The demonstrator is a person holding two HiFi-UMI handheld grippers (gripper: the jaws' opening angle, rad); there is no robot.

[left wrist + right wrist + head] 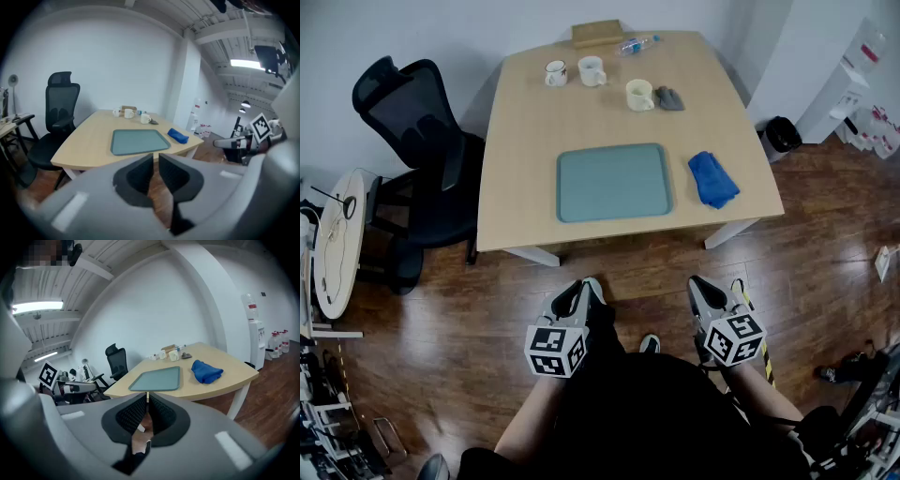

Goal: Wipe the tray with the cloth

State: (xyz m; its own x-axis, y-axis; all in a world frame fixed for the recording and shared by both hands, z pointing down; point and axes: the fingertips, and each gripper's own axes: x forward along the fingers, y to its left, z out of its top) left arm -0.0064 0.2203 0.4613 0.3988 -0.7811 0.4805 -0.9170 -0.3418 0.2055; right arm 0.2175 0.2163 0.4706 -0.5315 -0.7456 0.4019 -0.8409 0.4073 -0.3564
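Observation:
A teal tray (614, 183) lies near the front edge of the light wood table (525, 141). A crumpled blue cloth (712, 178) rests on the table just right of the tray. Both grippers hang over the wooden floor, well short of the table. My left gripper (586, 286) has its jaws a narrow slit apart with nothing between them. My right gripper (705, 284) has its tips touching and holds nothing. The left gripper view shows the tray (139, 140) and cloth (178, 136) beyond its jaws; the right gripper view shows the tray (157, 379) and cloth (206, 371) ahead.
At the table's far side stand three mugs (592, 70), a grey object (670, 97), a plastic bottle (636, 43) and a wooden box (597, 33). A black office chair (417, 122) is left of the table. A black bin (783, 133) and white cabinet (844, 94) stand right.

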